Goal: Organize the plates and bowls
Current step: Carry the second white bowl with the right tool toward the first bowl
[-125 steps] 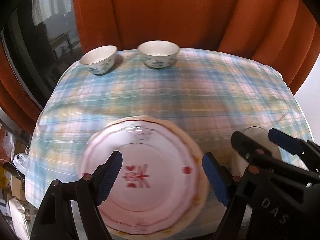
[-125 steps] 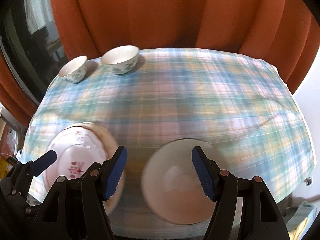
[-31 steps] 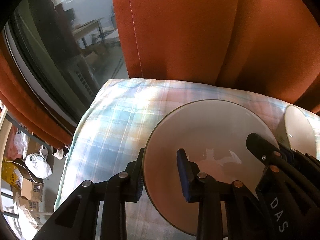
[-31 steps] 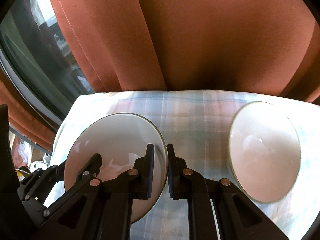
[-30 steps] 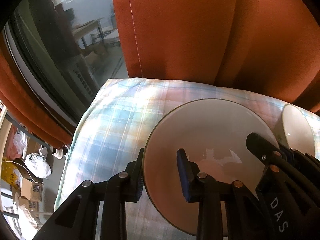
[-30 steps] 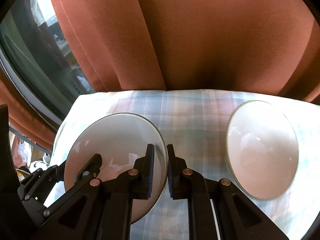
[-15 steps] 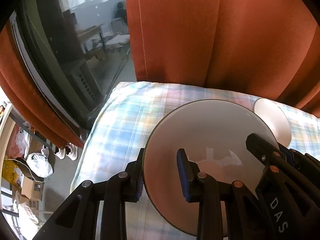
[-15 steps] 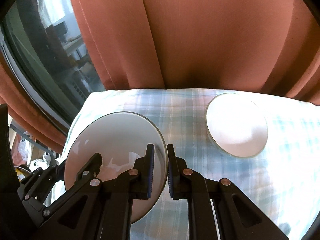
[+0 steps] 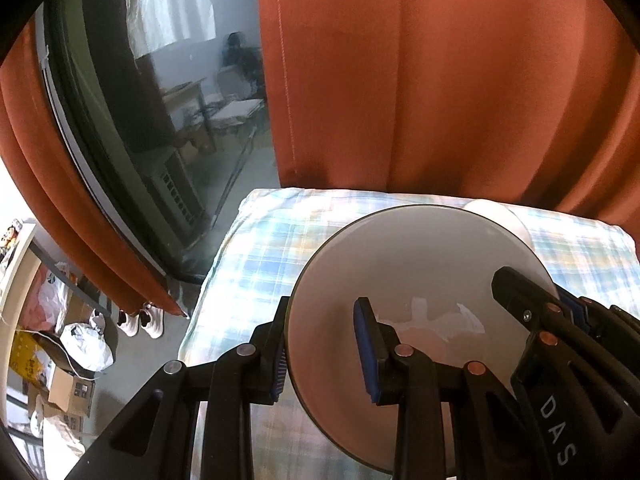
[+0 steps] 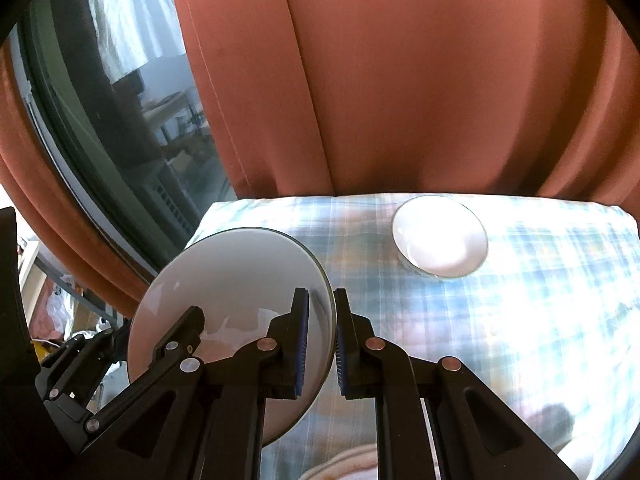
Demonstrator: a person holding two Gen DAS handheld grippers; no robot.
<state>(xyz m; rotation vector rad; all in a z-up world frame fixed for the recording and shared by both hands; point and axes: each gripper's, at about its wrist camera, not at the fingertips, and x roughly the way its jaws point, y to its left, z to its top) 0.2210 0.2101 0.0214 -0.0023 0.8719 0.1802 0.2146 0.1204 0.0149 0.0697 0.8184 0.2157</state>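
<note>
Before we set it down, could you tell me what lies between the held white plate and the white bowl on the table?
Only bare plaid tablecloth separates the plate from the bowl, as the right wrist view shows.

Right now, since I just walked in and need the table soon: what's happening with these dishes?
A person is tidying dishes with two handheld claws. Both the left claw and the right claw are clamped on opposite rims of one large white bowl, holding it tilted above the plaid tablecloth. A smaller white bowl sits on the cloth near the orange curtain. The large bowl isn't set down yet.
</note>
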